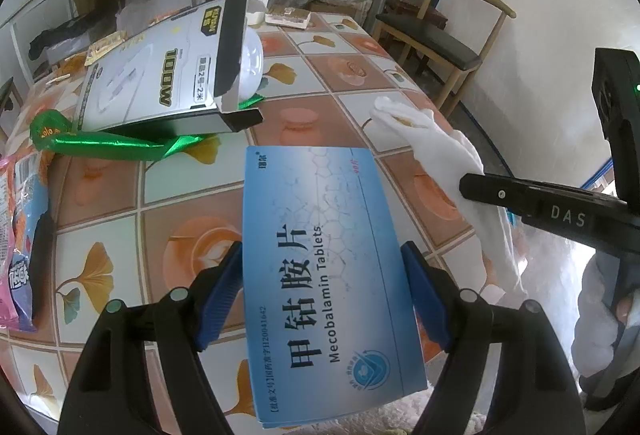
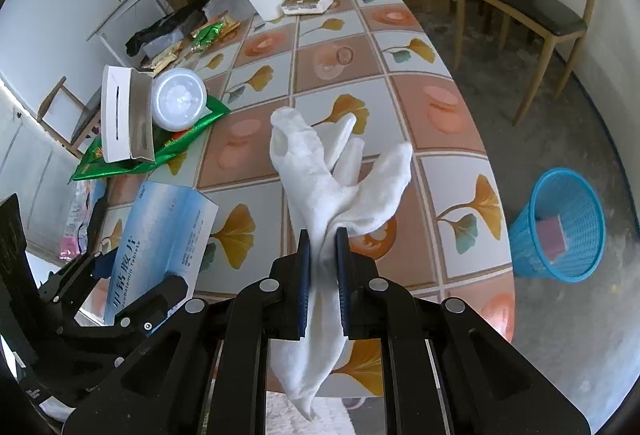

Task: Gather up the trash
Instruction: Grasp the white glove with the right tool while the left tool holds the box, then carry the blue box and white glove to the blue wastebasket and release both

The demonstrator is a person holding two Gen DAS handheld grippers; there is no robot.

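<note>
Left wrist view: left gripper (image 1: 322,295) clamping the blue medicine box (image 1: 320,275) above the tiled surface (image 1: 340,75); right gripper (image 2: 323,267) pinching a white cloth (image 2: 320,171), blue basket (image 2: 560,223) sitting on the floor

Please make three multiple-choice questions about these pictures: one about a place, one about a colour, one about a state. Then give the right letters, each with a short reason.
1. Where does the mesh plastic wastebasket stand?
A. on the table
B. on the floor beside the tiled table
C. on the chair

2. What colour is that basket?
A. blue
B. red
C. black

3. What does the right gripper hold?
A. nothing
B. a paper cup
C. a crumpled white cloth

Answers: 1 B, it sits on grey floor past the table edge. 2 A, its mesh is blue. 3 C, the jaws pinch the cloth. The left gripper grips the blue cardboard tablet box.
</note>
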